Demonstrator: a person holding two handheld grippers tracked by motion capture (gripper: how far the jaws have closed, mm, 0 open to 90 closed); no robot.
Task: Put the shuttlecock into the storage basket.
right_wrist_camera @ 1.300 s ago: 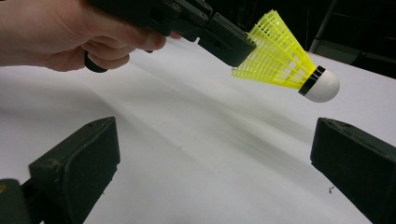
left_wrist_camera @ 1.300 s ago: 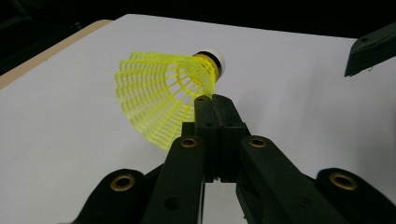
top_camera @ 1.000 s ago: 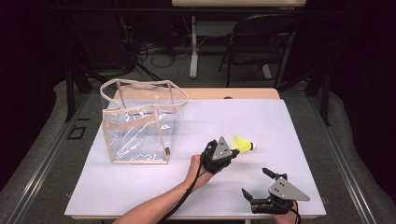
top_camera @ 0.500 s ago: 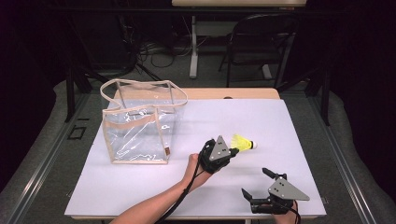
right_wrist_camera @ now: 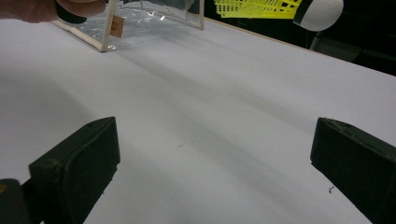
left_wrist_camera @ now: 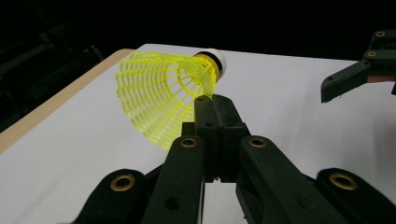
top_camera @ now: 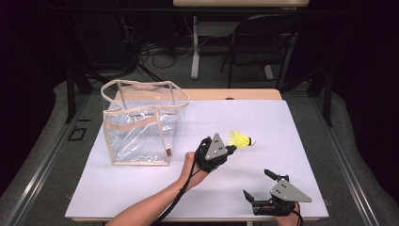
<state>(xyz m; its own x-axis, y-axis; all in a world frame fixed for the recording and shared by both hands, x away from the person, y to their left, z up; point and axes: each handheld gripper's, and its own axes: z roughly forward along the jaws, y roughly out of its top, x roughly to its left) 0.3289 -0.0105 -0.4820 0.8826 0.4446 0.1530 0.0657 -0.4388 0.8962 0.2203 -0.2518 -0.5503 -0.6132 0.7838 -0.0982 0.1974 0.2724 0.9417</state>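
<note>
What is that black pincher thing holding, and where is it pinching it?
The left hand-held gripper holds the yellow shuttlecock, pinching the edge of its mesh skirt near the white cork end. The right hand-held gripper is open and holds nothing.

From my remote station I look down on a white-topped table point(top_camera: 141, 197) with a pale wooden edge point(top_camera: 244, 94) along its far side, lit brightly against a dark room. Grey carpet point(top_camera: 61, 155) surrounds it, marked with metal floor rails point(top_camera: 346, 160). Beyond the table, a black chair point(top_camera: 263, 42) stands beside the white leg of a second desk point(top_camera: 194, 47), and loose cables point(top_camera: 155, 54) lie tangled on the floor in shadow.
</note>
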